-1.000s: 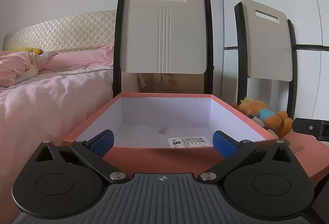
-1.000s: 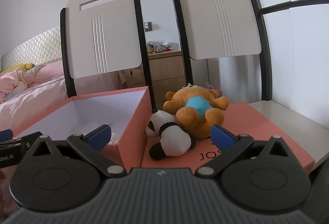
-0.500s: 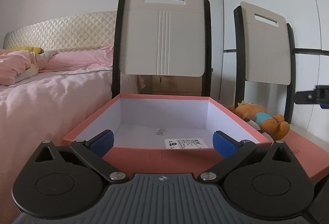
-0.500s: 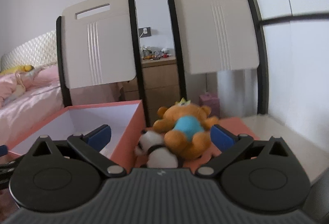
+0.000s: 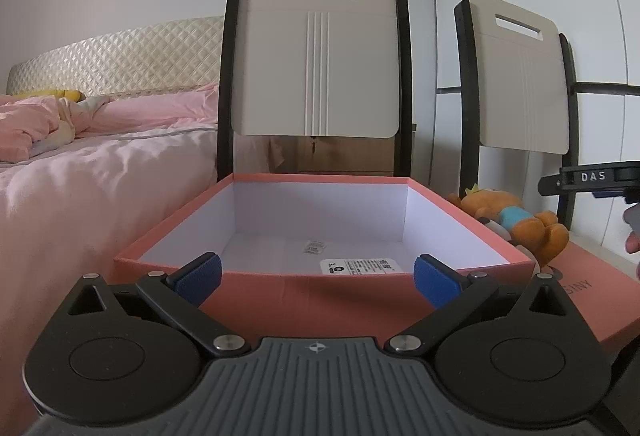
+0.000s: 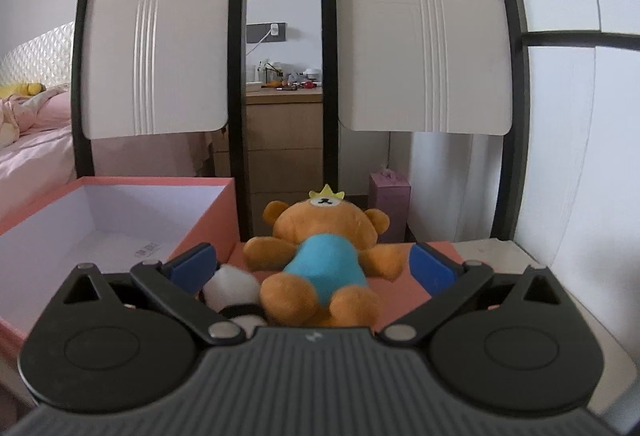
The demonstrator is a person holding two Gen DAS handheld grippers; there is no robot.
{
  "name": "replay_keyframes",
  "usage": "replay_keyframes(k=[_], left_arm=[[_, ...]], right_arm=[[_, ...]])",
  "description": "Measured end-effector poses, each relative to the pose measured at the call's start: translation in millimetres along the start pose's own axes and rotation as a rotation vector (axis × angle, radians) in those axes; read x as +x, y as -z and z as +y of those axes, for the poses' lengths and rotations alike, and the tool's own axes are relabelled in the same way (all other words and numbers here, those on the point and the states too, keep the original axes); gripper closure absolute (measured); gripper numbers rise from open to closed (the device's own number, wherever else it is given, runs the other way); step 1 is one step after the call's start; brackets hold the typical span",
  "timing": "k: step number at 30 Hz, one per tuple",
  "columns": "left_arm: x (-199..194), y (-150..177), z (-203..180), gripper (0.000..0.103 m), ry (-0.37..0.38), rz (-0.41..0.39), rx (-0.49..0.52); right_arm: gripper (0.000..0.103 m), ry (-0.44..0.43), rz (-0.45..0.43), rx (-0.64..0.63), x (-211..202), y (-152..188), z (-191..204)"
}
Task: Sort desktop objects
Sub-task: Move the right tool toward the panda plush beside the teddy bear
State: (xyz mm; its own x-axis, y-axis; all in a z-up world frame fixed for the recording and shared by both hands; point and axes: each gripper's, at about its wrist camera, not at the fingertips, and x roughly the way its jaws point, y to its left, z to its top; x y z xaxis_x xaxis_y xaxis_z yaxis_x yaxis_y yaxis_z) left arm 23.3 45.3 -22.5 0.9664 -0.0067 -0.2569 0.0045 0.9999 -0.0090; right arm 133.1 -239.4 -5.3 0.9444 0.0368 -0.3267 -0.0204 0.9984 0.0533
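The open cardboard box (image 5: 320, 292) is salmon pink outside and white inside, with a white label printed in black on its floor. Beside it, the flat box lid (image 5: 592, 300) is the same salmon pink. The plush bear (image 6: 320, 256) is orange-brown with a sky-blue belly, a white muzzle and a yellow crown. The small plush panda (image 6: 234, 294) is white with black bands. Both grippers' finger pads (image 6: 192, 264) are deep blue on black arms.

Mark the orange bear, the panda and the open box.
orange bear (image 6: 326, 268): right wrist view, on its blue belly.
panda (image 6: 232, 286): right wrist view, on its white head.
open box (image 5: 320, 294): left wrist view, on the near outer wall.
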Motion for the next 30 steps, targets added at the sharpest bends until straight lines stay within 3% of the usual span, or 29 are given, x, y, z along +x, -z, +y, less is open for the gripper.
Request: replay_keyframes(k=[9,16,21,30], left_arm=[[2.5,3.3,-1.3,0.0,0.007,0.009,-0.002],[-0.7,2.2,-1.7,0.0,0.007,0.006,-0.017],[-2.7,2.5,-1.6,0.0,0.011,0.005,-0.026],[-4.0,1.4,-3.2,0.0,0.017,0.002,-0.034]], right_arm=[[0.0,0.003,0.013,0.063,11.9,9.5,-19.3],[0.0,0.014,0.101,0.16,28.5,15.4,-25.4],[0.0,-0.026,0.048,0.079,17.0,10.4,0.1],[0.001,-0.088,0.14,0.129,7.5,15.9,17.4]])
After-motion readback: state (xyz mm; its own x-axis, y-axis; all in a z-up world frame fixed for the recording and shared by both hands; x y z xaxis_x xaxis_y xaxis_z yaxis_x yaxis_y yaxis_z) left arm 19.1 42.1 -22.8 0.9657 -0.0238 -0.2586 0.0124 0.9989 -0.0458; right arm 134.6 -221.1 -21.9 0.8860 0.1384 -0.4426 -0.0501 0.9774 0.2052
